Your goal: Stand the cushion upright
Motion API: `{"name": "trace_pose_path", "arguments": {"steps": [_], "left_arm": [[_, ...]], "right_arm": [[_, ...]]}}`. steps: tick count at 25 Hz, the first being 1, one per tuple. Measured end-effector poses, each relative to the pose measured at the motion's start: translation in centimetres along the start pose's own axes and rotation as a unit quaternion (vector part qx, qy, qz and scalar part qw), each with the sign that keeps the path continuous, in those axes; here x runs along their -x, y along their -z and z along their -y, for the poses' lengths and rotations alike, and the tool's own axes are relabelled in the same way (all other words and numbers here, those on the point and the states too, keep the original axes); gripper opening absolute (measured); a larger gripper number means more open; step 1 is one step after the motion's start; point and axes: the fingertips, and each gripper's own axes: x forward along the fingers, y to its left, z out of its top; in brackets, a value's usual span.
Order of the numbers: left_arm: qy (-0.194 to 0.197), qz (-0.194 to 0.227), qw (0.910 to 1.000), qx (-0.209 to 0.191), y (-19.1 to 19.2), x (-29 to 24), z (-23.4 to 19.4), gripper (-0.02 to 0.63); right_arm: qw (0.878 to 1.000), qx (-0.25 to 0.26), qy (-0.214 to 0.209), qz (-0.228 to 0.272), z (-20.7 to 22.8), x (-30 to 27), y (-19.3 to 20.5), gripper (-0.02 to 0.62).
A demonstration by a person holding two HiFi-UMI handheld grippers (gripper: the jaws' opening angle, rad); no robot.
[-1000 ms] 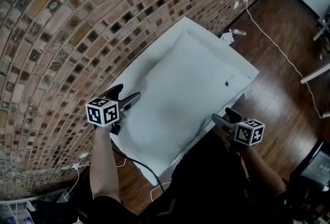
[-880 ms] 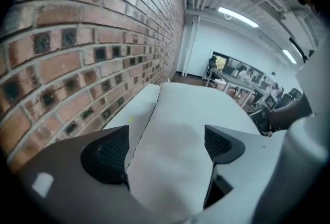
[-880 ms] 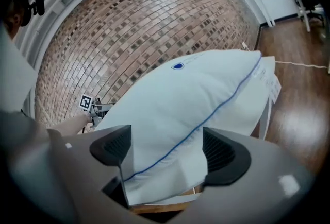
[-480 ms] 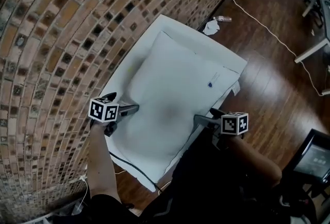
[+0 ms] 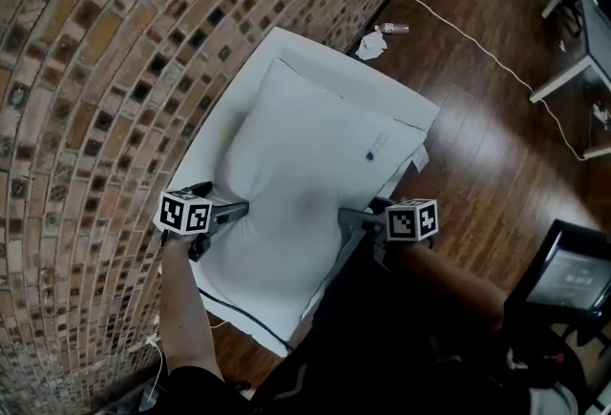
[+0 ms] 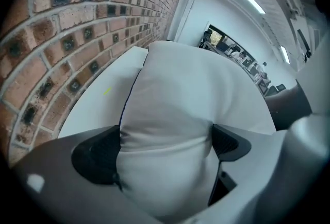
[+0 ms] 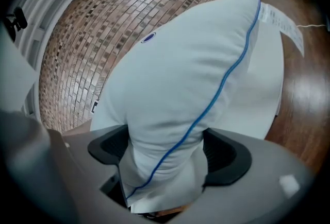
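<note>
A fat white cushion (image 5: pixel 296 155) with blue piping lies flat on the white table (image 5: pixel 212 144) against the brick wall. My left gripper (image 5: pixel 243 206) is at its near left corner. In the left gripper view the cushion (image 6: pixel 180 89) fills the gap of that gripper (image 6: pixel 165 148) and touches both pads, with the jaws spread wide. My right gripper (image 5: pixel 346 216) is at the near right edge. In the right gripper view its jaws are closing on the piped edge of the cushion (image 7: pixel 185 79), which that gripper (image 7: pixel 165 153) has squeezed between both pads.
The brick wall (image 5: pixel 105 51) runs along the table's far and left sides. On the wooden floor lie a crumpled white scrap (image 5: pixel 371 45), a bottle and a white cable (image 5: pixel 458 27). A desk leg (image 5: pixel 563 84) and a dark screen (image 5: pixel 573 275) stand at right.
Both grippers have come down and in onto the cushion's near end. One second ago they hung clear of it; now each has cushion between its jaws.
</note>
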Motion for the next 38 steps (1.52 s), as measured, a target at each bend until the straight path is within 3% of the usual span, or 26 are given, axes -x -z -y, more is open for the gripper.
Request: {"name": "trace_pose_path", "arguments": {"steps": [6,12,15,20,23,29,33,38], "left_arm": [[0.015,-0.013,0.9998,-0.007,0.6,-1.1,1.6,0.498],[0.042,-0.025,0.9988,0.001,0.7,-1.3,3.5,0.349],[0.027,-0.01,0.9994,-0.019,0.4,-0.3,3.9,0.265],[-0.005,0.01,0.9982,-0.059,-0.1,1.5,5.1,0.179],[-0.024,0.034,0.9965,-0.073,-0.3,3.2,5.8,0.117],[-0.047,0.123,0.9899,-0.051,-1.6,8.5,7.7,0.098],[-0.093,0.166,0.979,-0.075,-3.3,12.8,8.7,0.098],[-0.141,0.232,0.9587,-0.085,-5.3,18.1,10.0,0.103]], "right_arm": [[1.0,-0.002,-0.008,-0.009,-0.8,0.5,0.4,0.406],[1.0,0.006,-0.017,-0.019,-1.6,0.4,-0.1,0.269],[0.999,0.018,-0.016,-0.023,-2.4,0.4,-0.4,0.202],[0.998,0.057,-0.014,-0.021,-5.0,0.9,-1.2,0.139],[0.996,0.09,-0.023,-0.015,-6.9,1.3,-2.0,0.124],[0.985,0.16,-0.05,0.027,-11.8,2.9,-5.2,0.114],[0.972,0.22,-0.066,0.052,-15.5,3.6,-7.9,0.114],[0.951,0.28,-0.087,0.098,-20.3,4.2,-12.4,0.114]]}}
